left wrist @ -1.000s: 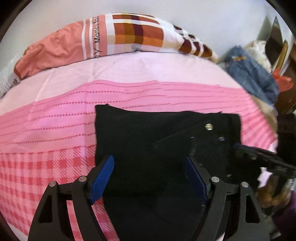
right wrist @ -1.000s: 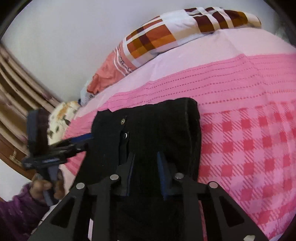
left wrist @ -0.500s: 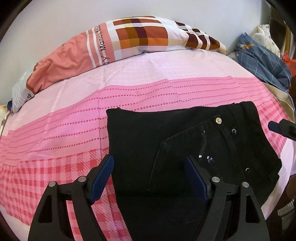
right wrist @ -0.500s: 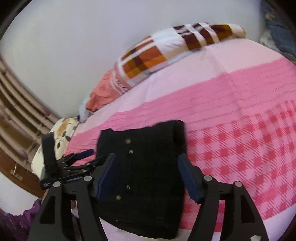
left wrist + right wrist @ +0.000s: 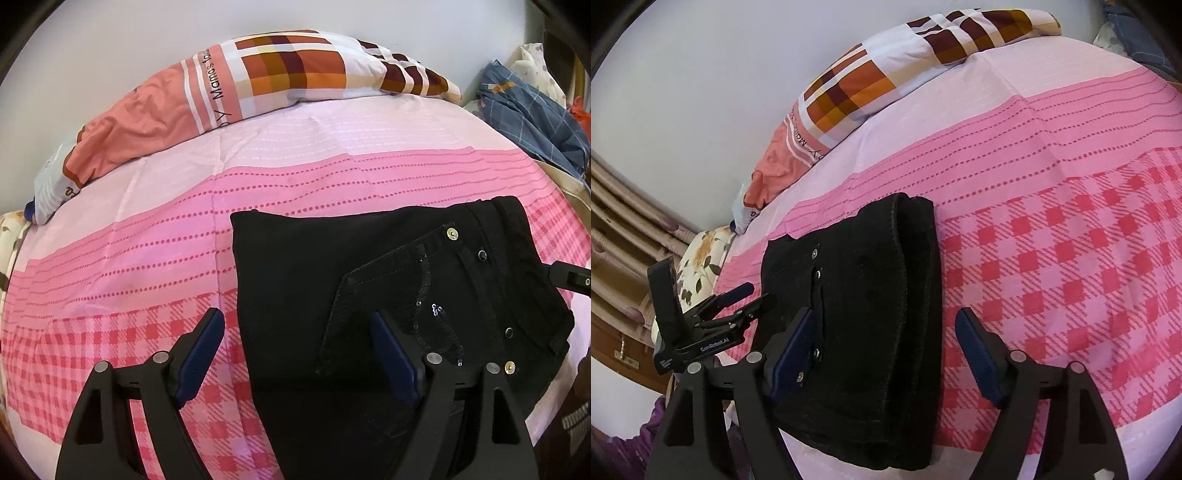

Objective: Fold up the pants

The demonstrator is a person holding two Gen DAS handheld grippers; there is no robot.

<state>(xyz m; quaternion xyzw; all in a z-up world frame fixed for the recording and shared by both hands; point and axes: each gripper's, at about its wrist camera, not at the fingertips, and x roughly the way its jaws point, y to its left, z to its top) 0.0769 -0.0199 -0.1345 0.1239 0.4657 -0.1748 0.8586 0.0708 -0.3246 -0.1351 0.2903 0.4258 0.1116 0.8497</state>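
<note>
The black pants (image 5: 369, 280) lie folded into a compact rectangle on the pink bed, with the studded waistband and a back pocket facing up. They also show in the right wrist view (image 5: 871, 302). My left gripper (image 5: 295, 354) is open and empty, held above the near edge of the pants. My right gripper (image 5: 882, 350) is open and empty, above the pants' near end. The left gripper also shows in the right wrist view (image 5: 753, 295), open, just left of the pants.
The pink checked and striped bedsheet (image 5: 129, 258) covers the bed. A plaid and salmon pillow (image 5: 258, 77) lies at the far edge by the wall. A blue checked cloth pile (image 5: 532, 110) sits at the far right. A floral cushion (image 5: 701, 258) and curtains are to the left.
My right gripper has opened and let go of the pants, then pulled back. My left gripper has drawn back and stays open. The pants now lie flat, folded.
</note>
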